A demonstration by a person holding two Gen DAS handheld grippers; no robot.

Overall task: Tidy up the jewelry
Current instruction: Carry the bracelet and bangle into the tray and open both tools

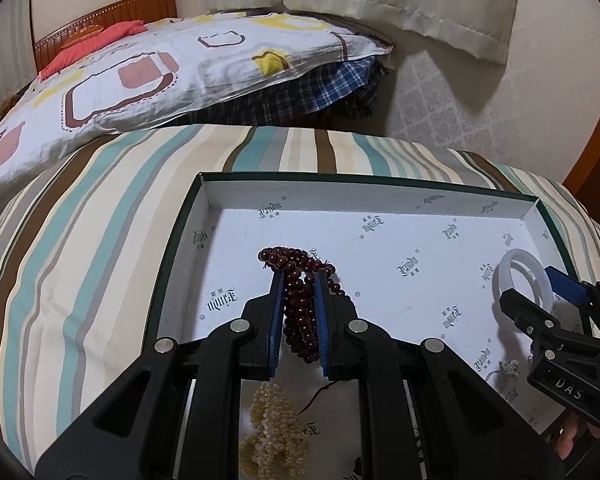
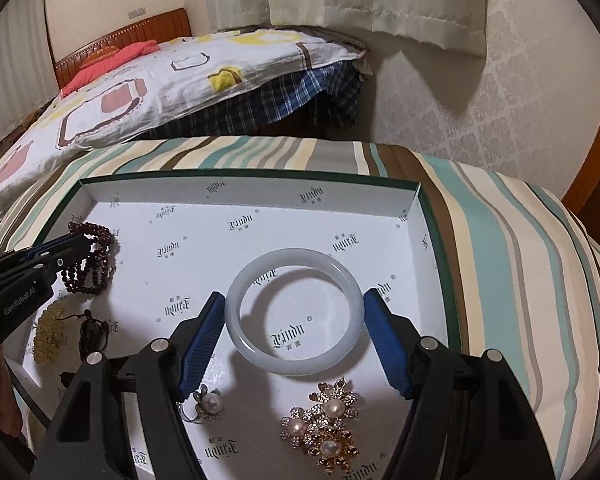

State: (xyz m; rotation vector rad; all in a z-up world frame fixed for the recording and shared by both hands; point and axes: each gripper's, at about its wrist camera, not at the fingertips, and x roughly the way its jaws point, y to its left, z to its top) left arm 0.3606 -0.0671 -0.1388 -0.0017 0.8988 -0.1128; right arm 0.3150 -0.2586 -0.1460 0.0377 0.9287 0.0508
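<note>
The pale, translucent white stone bangle (image 2: 294, 314) sits between the two blue pads of the right tongs (image 2: 296, 328), its ring lying nearly flat and facing up, over the right half of the shallow white printed cardboard box lid (image 2: 414, 200); the pads touch its outer rim on the left and right, so these tongs are clenched across the bangle's width, though whether it rests on the lid's floor or hangs just above it I cannot tell. Near it lie a gold flower brooch set with pearls (image 2: 326, 426) and a small silver pearl ring (image 2: 206, 404). Over on the left side of the lid, the left tongs (image 1: 300, 320) are clenched on a bundle of dark red wooden beads (image 1: 300, 300), the strands running lengthwise between the pads, with loops spilling out beyond the tips onto the lid's floor at its far left. A cream pearl strand (image 1: 268, 432) lies heaped nearer, below those tongs. The lid rests on a bed covered by a striped teal, brown and cream bedspread (image 1: 100, 220). As I judge it, each piece already lies under its own hand, so the next move turns on setting each down in its half, bangle right and beads left.
</note>
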